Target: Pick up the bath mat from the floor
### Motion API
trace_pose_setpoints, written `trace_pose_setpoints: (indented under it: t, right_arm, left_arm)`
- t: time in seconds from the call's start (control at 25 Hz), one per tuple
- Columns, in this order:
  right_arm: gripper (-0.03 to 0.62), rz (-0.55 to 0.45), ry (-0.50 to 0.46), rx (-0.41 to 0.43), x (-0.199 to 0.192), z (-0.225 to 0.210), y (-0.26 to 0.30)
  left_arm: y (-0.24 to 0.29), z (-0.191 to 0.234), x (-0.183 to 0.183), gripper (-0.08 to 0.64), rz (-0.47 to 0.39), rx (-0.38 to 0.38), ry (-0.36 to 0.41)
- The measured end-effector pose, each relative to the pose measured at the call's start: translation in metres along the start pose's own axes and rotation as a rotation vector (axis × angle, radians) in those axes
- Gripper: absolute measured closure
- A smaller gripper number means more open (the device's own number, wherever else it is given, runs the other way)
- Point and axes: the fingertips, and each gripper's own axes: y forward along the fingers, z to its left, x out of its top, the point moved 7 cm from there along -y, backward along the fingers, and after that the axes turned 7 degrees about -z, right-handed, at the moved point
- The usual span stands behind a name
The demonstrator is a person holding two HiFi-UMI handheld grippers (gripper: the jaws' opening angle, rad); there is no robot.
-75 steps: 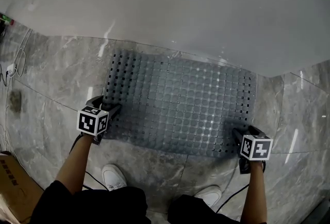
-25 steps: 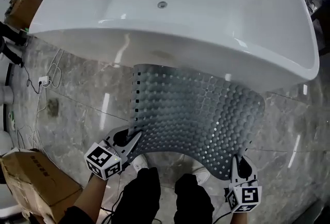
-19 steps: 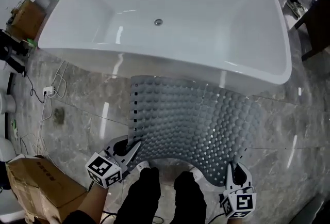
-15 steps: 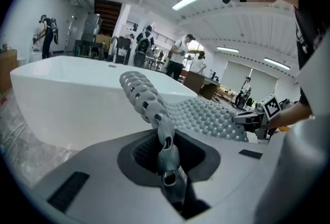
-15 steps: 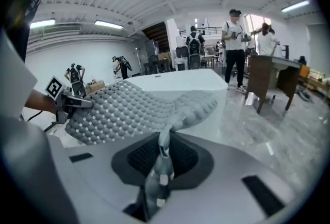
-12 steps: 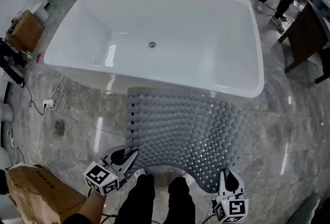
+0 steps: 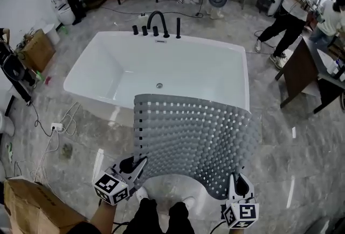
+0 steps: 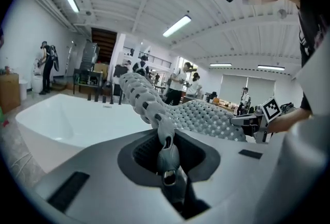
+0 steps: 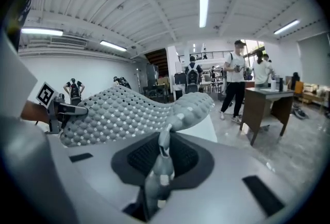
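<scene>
A large open workshop with a grey marble floor [image 7: 302, 146] and a white bathtub [image 7: 97, 74] in the middle, black taps [image 7: 156, 23] at its far rim, people standing about at the back and right, and a cardboard box [image 7: 27, 208] at the lower left.

Three seconds ago the grey bath mat [image 7: 194, 141] lay flat on the floor against the side of the tub, and the person crouched over it with a pair of tongs at each near corner. Now the whole room is in view from higher up, and the mat has come up with the person. It stretches out forward from the two pairs of tongs, its far edge showing in front of the tub's basin instead of at its foot. Over the last second it has kept rising and spreading.

The left tongs [image 7: 141, 162] are clenched on the mat's near left corner, with the studded edge pinched between the two jaws. The right tongs [image 7: 233, 178] are clamped the same way on the near right corner. Between them the near edge sags in a shallow curve — the mat is soft and bends under its own weight.

No part of it seems to touch the floor any more, so the pick-up looks as good as done.
</scene>
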Motion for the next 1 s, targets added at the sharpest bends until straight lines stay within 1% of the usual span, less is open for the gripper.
trace_pose_setpoints:
  t: [0.08,0.2,0.44,0.56,0.72,0.84,1.0]
  right_arm:
    - [0.525,-0.042,-0.013,0.009,0.028,-0.003,-0.005]
    - [0.525,-0.094,-0.018,0.027,0.059,-0.007,-0.011]
    - [0.525,-0.164,-0.019,0.036,0.098,-0.011,-0.026]
    - [0.525,-0.174,-0.019,0.034,0.108,-0.009,-0.036]
    - [0.525,-0.184,-0.029,0.028,0.117,-0.004,-0.047]
    - [0.525,-0.187,-0.032,0.015,0.119,0.010,-0.055]
    - [0.525,-0.190,-0.033,-0.014,0.120,0.036,-0.071]
  left_arm:
    - [-0.006,-0.008,0.026,0.497,-0.035,0.020,0.022]
    - [-0.015,-0.019,0.057,0.497,-0.080,0.050,0.052]
    - [-0.028,-0.037,0.095,0.497,-0.144,0.082,0.093]
    - [-0.034,-0.045,0.104,0.497,-0.154,0.087,0.106]
    - [-0.043,-0.052,0.112,0.499,-0.168,0.069,0.120]
    - [-0.055,-0.050,0.114,0.499,-0.173,0.057,0.124]
    - [-0.075,-0.041,0.113,0.499,-0.180,0.033,0.110]
